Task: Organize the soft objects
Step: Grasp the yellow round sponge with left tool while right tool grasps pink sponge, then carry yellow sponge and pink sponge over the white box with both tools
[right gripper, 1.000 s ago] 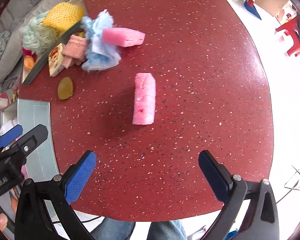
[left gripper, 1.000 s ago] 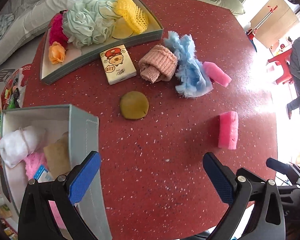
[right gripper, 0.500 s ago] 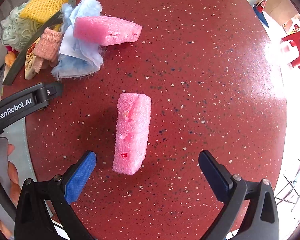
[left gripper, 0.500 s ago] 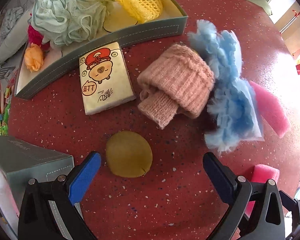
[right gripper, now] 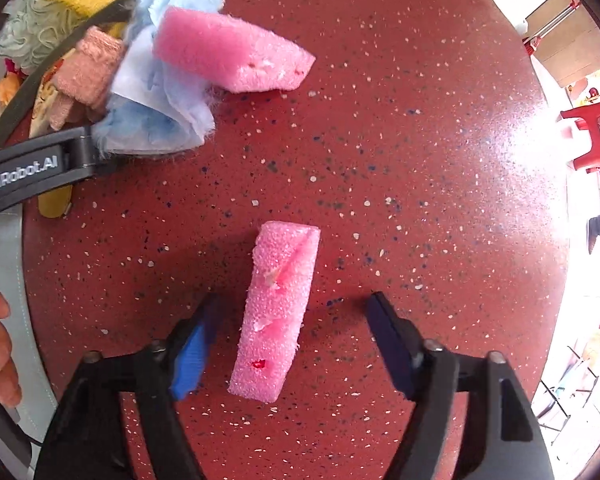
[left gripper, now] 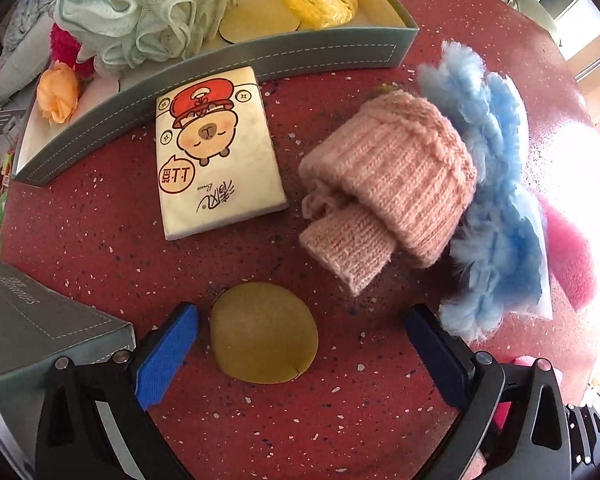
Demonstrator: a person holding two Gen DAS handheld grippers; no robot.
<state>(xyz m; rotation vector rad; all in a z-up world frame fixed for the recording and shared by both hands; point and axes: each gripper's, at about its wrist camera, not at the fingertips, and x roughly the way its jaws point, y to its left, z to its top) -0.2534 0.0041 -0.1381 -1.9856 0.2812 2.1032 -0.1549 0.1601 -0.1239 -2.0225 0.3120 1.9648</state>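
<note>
My right gripper [right gripper: 288,340], lowered, has just been closing around the pink sponge [right gripper: 278,308], pads not yet touching, while my left gripper [left gripper: 300,344] stays released astride the olive pad [left gripper: 264,332].

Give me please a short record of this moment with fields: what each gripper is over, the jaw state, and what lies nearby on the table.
left gripper: open, round olive-green pad between its jaws, not pressed
right gripper: jaws have just been closing around the pink sponge, pads not touching it
second pink sponge: resting on the blue fluffy cloth
pink knitted piece: beside the tissue pack
surface: red speckled table
</note>
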